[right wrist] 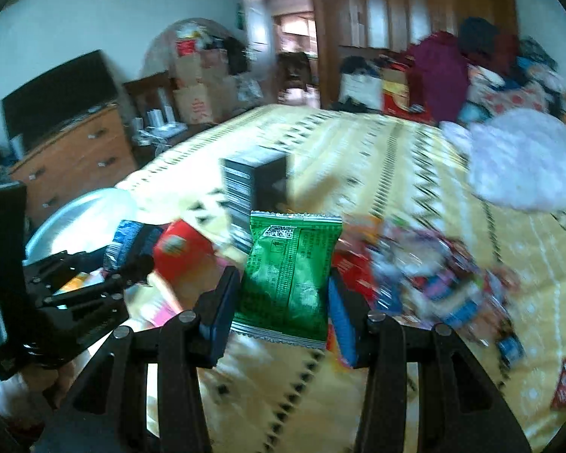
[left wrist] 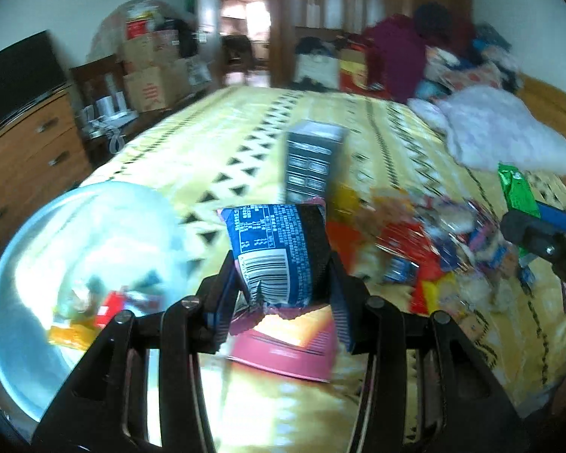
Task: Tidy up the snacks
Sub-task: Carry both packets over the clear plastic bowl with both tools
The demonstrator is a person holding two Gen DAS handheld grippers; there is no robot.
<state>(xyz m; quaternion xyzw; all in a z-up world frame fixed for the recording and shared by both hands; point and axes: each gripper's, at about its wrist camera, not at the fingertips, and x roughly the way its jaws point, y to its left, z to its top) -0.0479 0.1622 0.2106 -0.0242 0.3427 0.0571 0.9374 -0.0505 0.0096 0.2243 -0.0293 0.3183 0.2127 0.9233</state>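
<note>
Left gripper (left wrist: 283, 283) pinched a blue snack packet (left wrist: 279, 253) at frame center, above the yellow bedspread (left wrist: 207, 143). Right gripper (right wrist: 285, 302) clamped a green snack packet (right wrist: 290, 275) mid-frame. Snack pile (left wrist: 434, 241) at right and the round basin (left wrist: 30, 264) at lower left were blurred, their contents hard to make out.

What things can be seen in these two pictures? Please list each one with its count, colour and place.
blue snack packet: one, blue, between the left gripper's fingers
green snack packet: one, green, between the right gripper's fingers
bowl: one, silvery, on the bed's left, some snacks inside
dark box: one, upright mid-bed
snack pile: many, mixed colours, right of the box
bedspread: one, yellow patterned
dresser: one, wooden, far left
left gripper: black, closed
right gripper: black, closed
</note>
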